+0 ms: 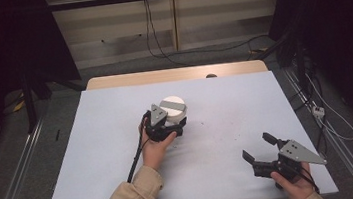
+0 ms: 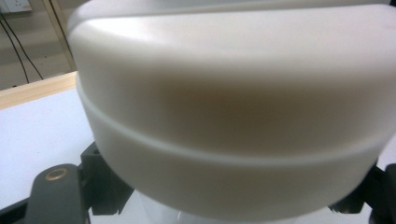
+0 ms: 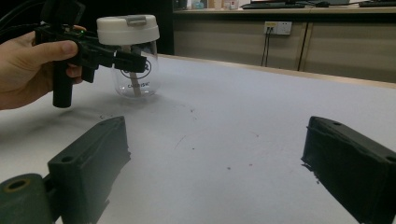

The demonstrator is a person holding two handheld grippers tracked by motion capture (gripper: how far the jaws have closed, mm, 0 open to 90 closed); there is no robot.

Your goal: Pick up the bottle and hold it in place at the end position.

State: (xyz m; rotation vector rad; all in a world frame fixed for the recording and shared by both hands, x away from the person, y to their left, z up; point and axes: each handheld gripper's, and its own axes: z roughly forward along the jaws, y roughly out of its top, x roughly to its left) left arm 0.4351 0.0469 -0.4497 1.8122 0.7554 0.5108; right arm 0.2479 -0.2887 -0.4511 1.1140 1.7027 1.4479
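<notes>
jar [image 3: 136, 70]: clear, white lid [image 3: 127, 28], black printed logo, wording too small to read
left hand-held gripper [image 1: 176, 124]: jaws clasp the jar
right hand-held gripper [image 1: 259, 148]: jaws wide, over the surface [image 1: 227, 119]

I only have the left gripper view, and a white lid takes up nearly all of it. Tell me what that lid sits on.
Observer: A clear jar with dark printing, standing upright on the white table.
Operator: Report where my left gripper has it.
Observer: The left gripper is around the jar just under the lid; I cannot tell if it is clamped.
Operator: Give me the right gripper's state.
Observer: The right gripper is open, low over the table's near right part, apart from the jar.
</notes>
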